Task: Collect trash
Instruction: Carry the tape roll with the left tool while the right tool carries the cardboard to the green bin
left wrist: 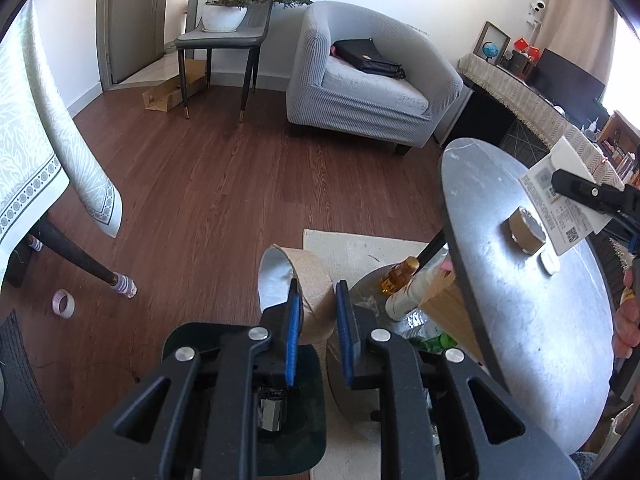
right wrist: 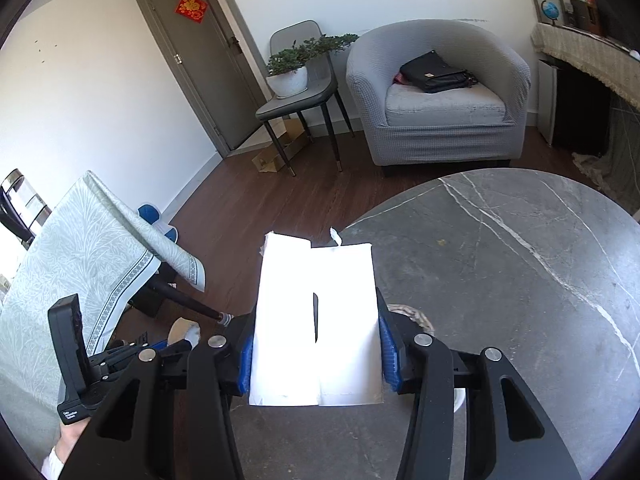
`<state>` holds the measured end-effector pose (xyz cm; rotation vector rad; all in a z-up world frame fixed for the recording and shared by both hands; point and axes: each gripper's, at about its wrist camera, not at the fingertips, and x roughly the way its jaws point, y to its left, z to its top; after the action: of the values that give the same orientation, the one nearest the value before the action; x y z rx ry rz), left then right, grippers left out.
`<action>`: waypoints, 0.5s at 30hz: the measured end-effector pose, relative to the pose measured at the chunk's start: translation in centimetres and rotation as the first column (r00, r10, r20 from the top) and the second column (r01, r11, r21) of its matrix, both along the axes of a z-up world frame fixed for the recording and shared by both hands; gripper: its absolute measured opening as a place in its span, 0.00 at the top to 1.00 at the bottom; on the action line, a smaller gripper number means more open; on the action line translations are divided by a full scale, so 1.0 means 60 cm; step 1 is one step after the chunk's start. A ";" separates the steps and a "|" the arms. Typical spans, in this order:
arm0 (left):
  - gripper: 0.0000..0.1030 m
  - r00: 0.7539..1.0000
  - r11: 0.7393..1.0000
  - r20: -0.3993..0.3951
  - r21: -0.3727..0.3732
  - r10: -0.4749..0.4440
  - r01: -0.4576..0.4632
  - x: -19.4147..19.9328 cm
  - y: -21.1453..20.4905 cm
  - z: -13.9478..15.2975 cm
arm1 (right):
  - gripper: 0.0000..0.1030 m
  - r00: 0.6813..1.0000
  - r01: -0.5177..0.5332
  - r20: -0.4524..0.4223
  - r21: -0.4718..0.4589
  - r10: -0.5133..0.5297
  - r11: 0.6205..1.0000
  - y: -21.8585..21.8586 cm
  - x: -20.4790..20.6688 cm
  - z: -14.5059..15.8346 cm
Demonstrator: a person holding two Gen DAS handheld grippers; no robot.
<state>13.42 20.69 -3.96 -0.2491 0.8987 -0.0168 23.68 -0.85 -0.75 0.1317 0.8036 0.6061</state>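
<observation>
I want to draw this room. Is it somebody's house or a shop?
Most likely a living room in somebody's home. There is a soft gray armchair with a black bag on its seat, a potted plant on a chair, and a TV on a cloth-covered cabinet.

White-veined grey marble table [right wrist: 520, 280], grey armchair [right wrist: 436, 92]

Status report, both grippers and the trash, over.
Left gripper shut on cardboard tape core, above the floor bin. Right gripper shut on white packaging over the round table. Another tape core left on the table. Nothing blocking.
</observation>
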 end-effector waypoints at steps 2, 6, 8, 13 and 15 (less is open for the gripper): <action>0.82 0.999 1.000 -0.033 0.023 -0.003 0.004 -0.006 0.008 -0.018 | 0.53 1.000 -0.023 0.002 -0.009 0.023 1.000 0.017 -0.007 0.000; 0.82 0.995 0.999 -0.100 0.042 0.003 0.001 -0.016 0.028 -0.055 | 0.53 0.998 -0.062 0.001 -0.011 0.062 0.998 0.050 -0.020 -0.002; 0.82 0.991 1.000 -0.132 0.024 0.000 0.003 -0.024 0.038 -0.073 | 0.53 0.997 -0.074 -0.002 -0.002 0.074 0.997 0.063 -0.028 -0.003; 0.82 0.981 1.000 -0.196 0.003 0.011 -0.010 -0.053 0.061 -0.109 | 0.53 0.993 -0.120 -0.002 0.005 0.120 0.993 0.110 -0.055 -0.005; 0.82 0.976 1.000 -0.218 -0.004 0.012 -0.013 -0.067 0.070 -0.122 | 0.53 0.990 -0.143 -0.001 -0.003 0.143 0.990 0.133 -0.069 -0.007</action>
<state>9.37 24.87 -11.27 -0.2652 1.1162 0.0201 19.53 7.14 -1.17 0.0721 0.8194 0.7404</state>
